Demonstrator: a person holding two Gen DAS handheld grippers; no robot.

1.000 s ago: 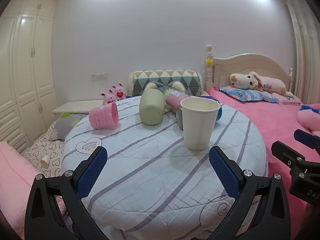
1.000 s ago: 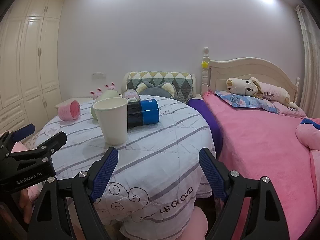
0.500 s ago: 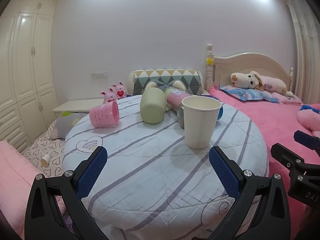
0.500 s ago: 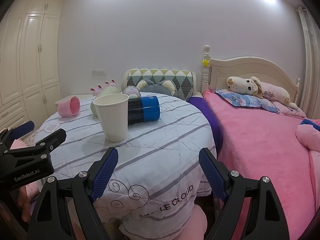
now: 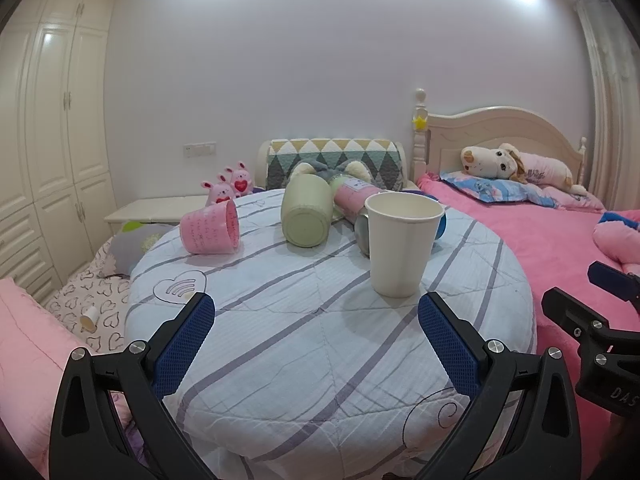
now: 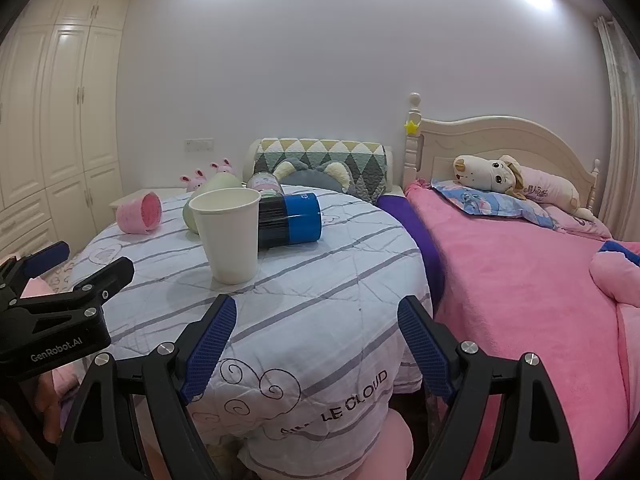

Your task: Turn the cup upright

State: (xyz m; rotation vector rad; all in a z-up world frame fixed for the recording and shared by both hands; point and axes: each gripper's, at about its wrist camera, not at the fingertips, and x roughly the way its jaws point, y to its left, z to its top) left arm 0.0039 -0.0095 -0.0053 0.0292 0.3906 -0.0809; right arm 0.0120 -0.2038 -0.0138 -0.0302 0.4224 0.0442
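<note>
A white paper cup (image 5: pixel 400 244) stands upright on the round table with the striped cloth (image 5: pixel 304 344); it also shows in the right wrist view (image 6: pixel 230 236). Behind it several cups lie on their sides: a pink cup (image 5: pixel 210 229), a green cup (image 5: pixel 307 210), a pink-labelled cup (image 5: pixel 354 196) and a black and blue cup (image 6: pixel 290 220). My left gripper (image 5: pixel 316 340) is open and empty, well short of the white cup. My right gripper (image 6: pixel 316 344) is open and empty over the table's near edge.
A pink bed (image 6: pixel 520 272) with a plush dog (image 6: pixel 504 174) lies to the right. A patterned cushion (image 5: pixel 334 158) and plush toys (image 5: pixel 232 184) sit behind the table. White wardrobes (image 5: pixel 44 140) line the left wall. A pink stool (image 6: pixel 392 444) stands under the table.
Both grippers have shifted very slightly; the cups stay in place and nothing was grasped or released.
</note>
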